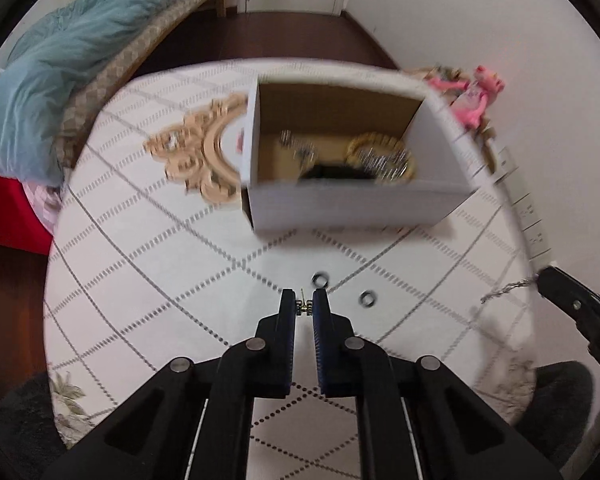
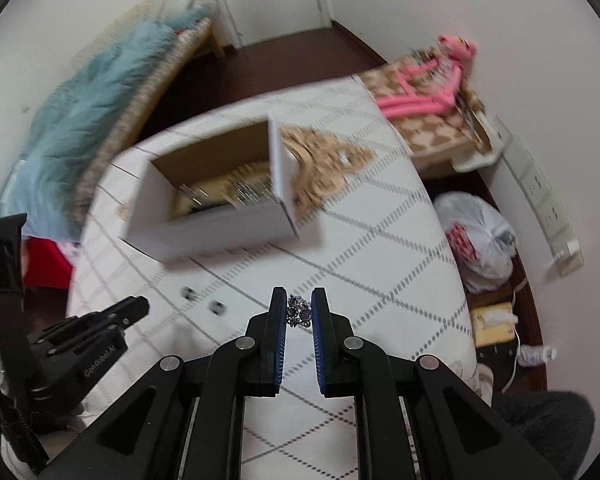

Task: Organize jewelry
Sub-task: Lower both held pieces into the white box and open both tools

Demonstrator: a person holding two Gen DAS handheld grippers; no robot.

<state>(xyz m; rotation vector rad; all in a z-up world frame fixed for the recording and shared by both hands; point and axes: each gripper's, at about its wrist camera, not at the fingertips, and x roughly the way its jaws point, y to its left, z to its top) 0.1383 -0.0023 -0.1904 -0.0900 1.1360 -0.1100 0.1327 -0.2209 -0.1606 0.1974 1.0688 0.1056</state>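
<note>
Left wrist view: your left gripper [image 1: 304, 307] is pinched on a small gold earring [image 1: 303, 307], post sticking up between the tips, hanging just short of the white cardboard box [image 1: 360, 204]. Right wrist view: your right gripper [image 2: 299, 312] is clamped on a dark filigree pendant [image 2: 300, 312] with purplish stones; a thin silver chain [image 1: 508, 289] trails from it in the left view, so probably a necklace.

Box sits on the quilted white cover [image 1: 160, 248], open top, already holding a gold bangle [image 1: 380, 152] and blurred silvery pieces. Two small dark rings [image 1: 321, 279] lie loose on the cover between box and grippers. An ornate beige frame [image 1: 196, 152] rests against the box's side.

Handling, as a guess: both pieces are very light, hard and slippery, easy to flick out of the pads. The earring's post looks bendable, so grip the body. The chain is limp and will snag or tangle; keep hold at the pendant and let the chain follow over the box wall.
</note>
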